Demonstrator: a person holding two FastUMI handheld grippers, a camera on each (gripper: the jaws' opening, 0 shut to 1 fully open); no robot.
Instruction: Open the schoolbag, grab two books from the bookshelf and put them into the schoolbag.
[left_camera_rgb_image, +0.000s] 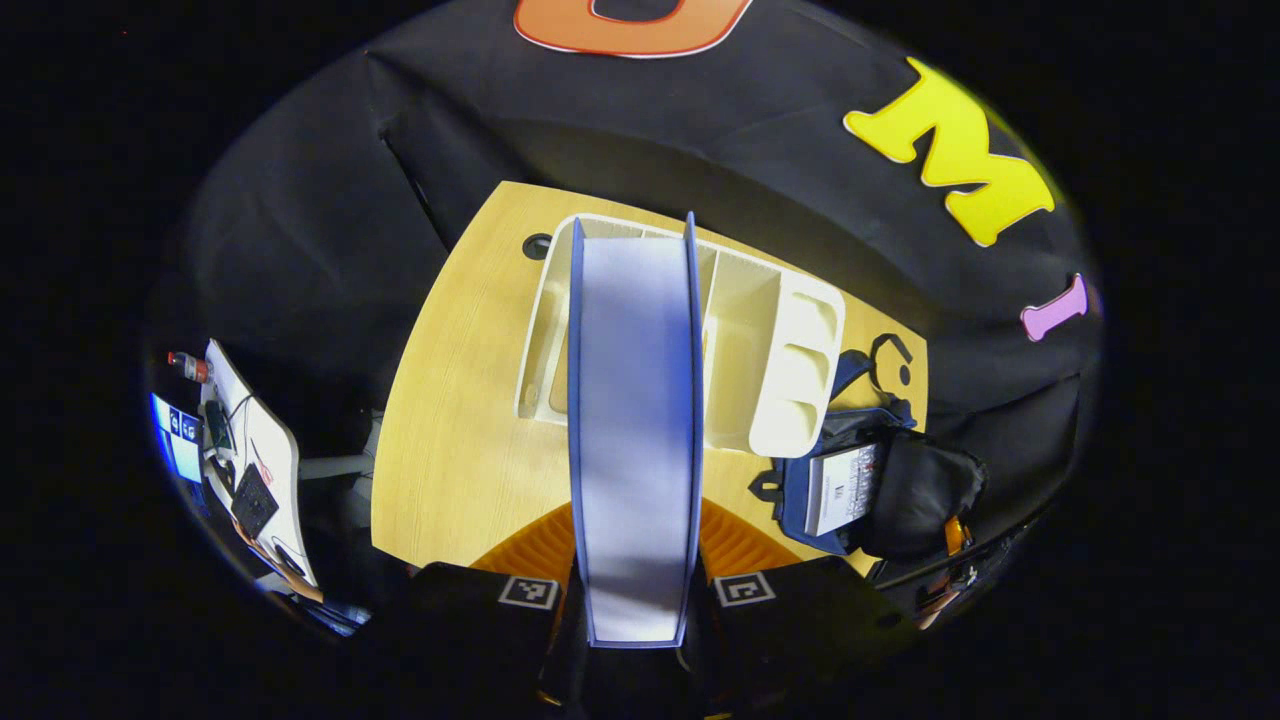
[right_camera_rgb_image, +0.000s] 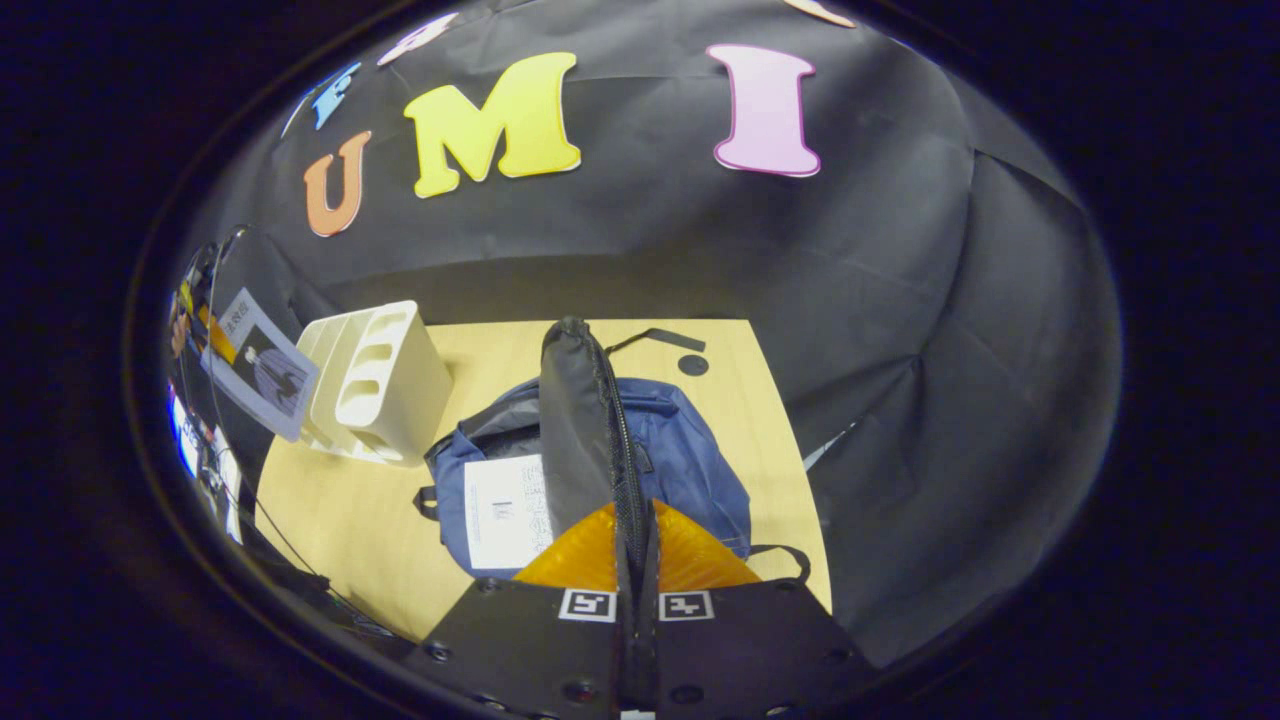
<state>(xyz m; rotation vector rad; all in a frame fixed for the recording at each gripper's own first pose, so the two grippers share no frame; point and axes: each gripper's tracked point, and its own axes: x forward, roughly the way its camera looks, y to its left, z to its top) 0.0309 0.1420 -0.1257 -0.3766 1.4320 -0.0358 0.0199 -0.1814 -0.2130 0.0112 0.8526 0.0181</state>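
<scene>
Book (left_camera_rgb_image: 635, 430) clamped in left tool (left_camera_rgb_image: 636, 590); right tool (right_camera_rgb_image: 637, 560) pinching schoolbag flap (right_camera_rgb_image: 580, 430).

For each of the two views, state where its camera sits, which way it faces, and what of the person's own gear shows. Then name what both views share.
Left gripper view: rides on the left gripper, facing down on the table; its fingers clamp a book above the bookshelf.
Right gripper view: rides on the right gripper, facing the booth wall; its fingers pinch the schoolbag's flap.
Shared: bookshelf, schoolbag, table, the held book.
</scene>
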